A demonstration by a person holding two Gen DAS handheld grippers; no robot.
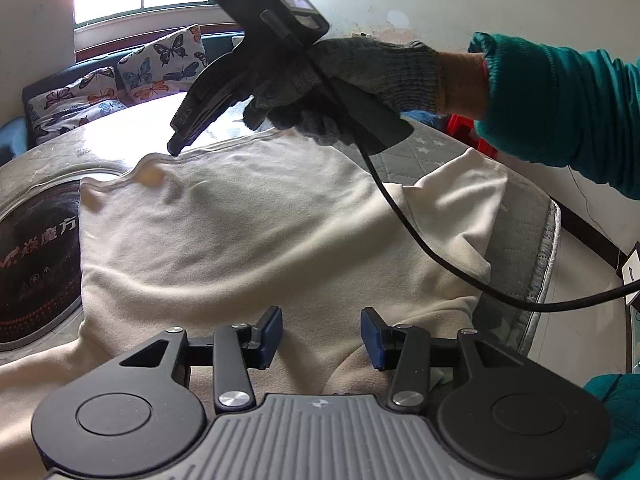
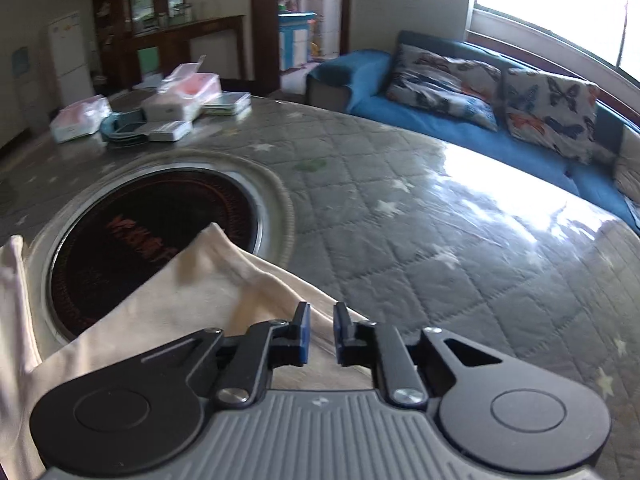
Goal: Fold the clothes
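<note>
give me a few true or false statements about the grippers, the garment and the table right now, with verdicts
1. The left gripper is open, with the cream garment lying under it. True.
2. The right gripper is clamped shut on a fold of cloth. False: a gap shows between its blue pads, nothing between them.
3. The garment covers part of the round black burner set in the table. True.
4. The table has a bare wooden top. False: it carries a grey quilted cover with white stars.
5. The butterfly cushions lie on the table. False: they sit on the blue sofa behind it.
</note>
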